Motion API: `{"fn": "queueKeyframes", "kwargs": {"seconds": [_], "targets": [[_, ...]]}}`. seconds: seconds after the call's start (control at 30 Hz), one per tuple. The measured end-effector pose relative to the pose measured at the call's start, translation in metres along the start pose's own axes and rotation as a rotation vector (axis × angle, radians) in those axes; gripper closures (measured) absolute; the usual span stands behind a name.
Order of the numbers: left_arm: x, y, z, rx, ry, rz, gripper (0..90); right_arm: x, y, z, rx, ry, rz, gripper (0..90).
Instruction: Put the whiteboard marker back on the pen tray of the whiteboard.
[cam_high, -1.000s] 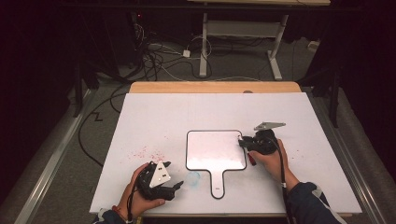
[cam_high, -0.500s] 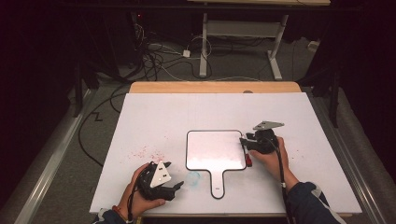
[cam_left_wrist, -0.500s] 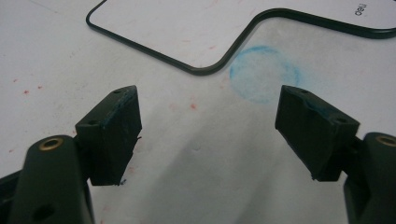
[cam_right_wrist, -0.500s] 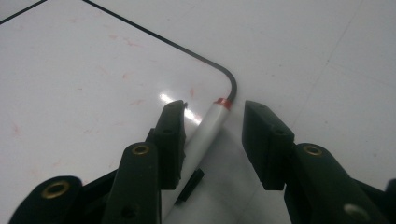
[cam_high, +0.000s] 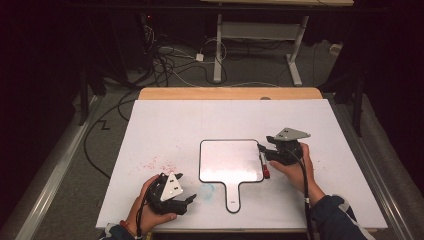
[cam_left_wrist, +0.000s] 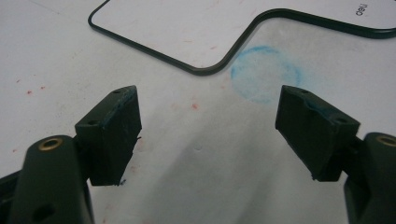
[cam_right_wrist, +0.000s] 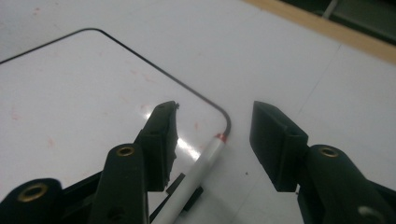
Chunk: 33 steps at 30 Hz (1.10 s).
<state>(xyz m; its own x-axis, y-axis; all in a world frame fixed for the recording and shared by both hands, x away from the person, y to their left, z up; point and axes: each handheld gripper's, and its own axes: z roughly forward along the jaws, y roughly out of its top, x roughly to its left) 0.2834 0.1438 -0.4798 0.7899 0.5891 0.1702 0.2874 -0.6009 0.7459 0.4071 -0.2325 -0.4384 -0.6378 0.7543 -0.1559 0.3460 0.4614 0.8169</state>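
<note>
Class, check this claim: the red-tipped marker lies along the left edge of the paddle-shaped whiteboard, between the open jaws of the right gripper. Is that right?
Not quite. The marker lies along the right edge of the whiteboard, as the high view shows. The rest holds: the right gripper has its jaws open on either side of it.

White-topped table (cam_high: 165, 125) with a wooden strip along the far edge. Flat on it sits a small handheld whiteboard (cam_high: 230, 161) with a black rim, handle pointing toward the near edge. A marker (cam_high: 263, 166) lies by its right edge. Red specks (cam_high: 159, 164) and a blue smudge (cam_high: 206, 190) stain the tabletop.
</note>
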Motion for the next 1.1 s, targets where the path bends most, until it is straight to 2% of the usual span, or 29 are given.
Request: {"fn": "queueKeyframes", "kwargs": {"seconds": [0.17,0.3,0.47,0.57,0.63,0.77,0.83,0.97,1.1], "targets": [[0.000,0.000,0.000,0.002,0.005,0.002,21.7,0.005,0.008,-0.022,-0.062,-0.028,-0.038,44.8],[0.001,0.001,0.000,0.001,0.009,0.001,21.7,0.008,0.010,-0.038,-0.097,-0.029,-0.073,40.4],[0.002,0.001,0.001,-0.001,0.016,-0.009,21.3,0.008,0.004,-0.060,-0.140,-0.020,-0.092,35.9],[0.003,0.001,0.001,-0.002,0.024,-0.011,21.4,0.007,-0.005,-0.073,-0.165,-0.024,-0.097,33.1],[0.003,0.002,0.001,-0.002,0.028,-0.009,21.1,0.008,-0.012,-0.080,-0.166,-0.059,-0.110,31.7],[0.003,0.001,0.002,0.003,0.037,-0.008,20.8,0.006,-0.030,-0.095,-0.181,-0.038,-0.106,29.8],[0.003,0.001,0.001,0.001,0.043,-0.011,20.6,0.007,-0.038,-0.100,-0.175,-0.056,-0.113,27.3],[0.003,0.001,0.000,0.001,0.060,-0.013,19.7,0.009,-0.061,-0.104,-0.181,-0.069,-0.076,25.9],[0.000,0.001,-0.002,-0.003,0.067,0.007,19.6,0.014,-0.082,-0.100,-0.141,-0.064,-0.068,25.9]]}}
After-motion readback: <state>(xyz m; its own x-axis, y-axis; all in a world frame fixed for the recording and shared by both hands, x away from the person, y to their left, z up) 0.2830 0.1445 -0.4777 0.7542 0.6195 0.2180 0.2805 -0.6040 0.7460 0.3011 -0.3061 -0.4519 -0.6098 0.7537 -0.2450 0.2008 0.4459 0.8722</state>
